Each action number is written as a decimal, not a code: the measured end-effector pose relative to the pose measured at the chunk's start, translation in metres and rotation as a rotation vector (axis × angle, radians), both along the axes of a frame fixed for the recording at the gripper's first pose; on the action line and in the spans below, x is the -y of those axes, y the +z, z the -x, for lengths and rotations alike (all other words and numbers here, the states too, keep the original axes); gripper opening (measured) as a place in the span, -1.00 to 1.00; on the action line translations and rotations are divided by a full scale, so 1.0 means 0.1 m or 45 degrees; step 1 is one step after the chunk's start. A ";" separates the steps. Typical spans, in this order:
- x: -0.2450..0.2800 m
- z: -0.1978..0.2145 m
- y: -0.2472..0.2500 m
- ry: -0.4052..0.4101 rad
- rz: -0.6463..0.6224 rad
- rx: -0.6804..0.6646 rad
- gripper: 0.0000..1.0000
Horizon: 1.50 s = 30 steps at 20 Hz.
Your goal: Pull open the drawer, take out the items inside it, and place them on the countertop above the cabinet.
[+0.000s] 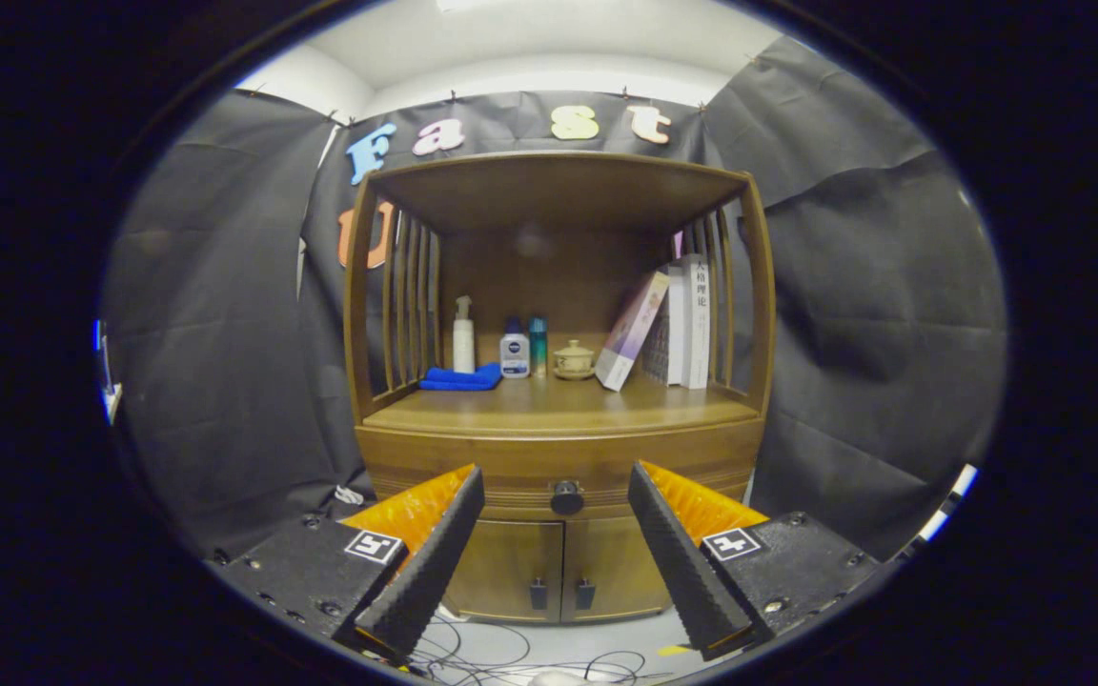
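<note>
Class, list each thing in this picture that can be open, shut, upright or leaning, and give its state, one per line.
Drawer: shut, knob untouched.
Lower cabinet doors: shut.
Tongs: open, fingers apart, short of the knob.
Pump bottle: upright.
Lidded cup: lid on.
Pink book: leaning on the upright books.
Blue cloth: folded.

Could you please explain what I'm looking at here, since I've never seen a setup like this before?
This picture comes from a fisheye camera riding on a hand-held gripper that a person carries. The two ridged wedges low in the view are its fingers, spread apart and holding nothing. Beyond them stands a wooden cabinet with a closed drawer; its dark round knob sits in line with the gap between the fingers. On the countertop above lie a folded blue cloth, a white pump bottle, two smaller bottles, a small lidded cup and some books. Cables trail on the floor.
</note>
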State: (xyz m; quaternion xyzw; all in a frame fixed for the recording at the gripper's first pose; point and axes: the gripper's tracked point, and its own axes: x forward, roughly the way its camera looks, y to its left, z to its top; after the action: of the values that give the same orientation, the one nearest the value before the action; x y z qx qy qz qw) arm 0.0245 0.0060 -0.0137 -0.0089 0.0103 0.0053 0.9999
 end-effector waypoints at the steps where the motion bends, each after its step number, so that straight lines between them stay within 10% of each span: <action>1: 0.01 -0.05 -0.04 0.000 -0.003 0.002 0.99; 23: 0.24 -1.73 -1.09 -0.024 0.036 -0.155 0.98; 30: 0.20 -1.91 -1.11 -0.021 0.025 -0.158 0.44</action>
State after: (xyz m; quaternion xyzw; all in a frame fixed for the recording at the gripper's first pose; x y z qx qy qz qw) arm 0.2156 -0.0142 -0.1247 -0.0181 0.0726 -0.0026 0.9972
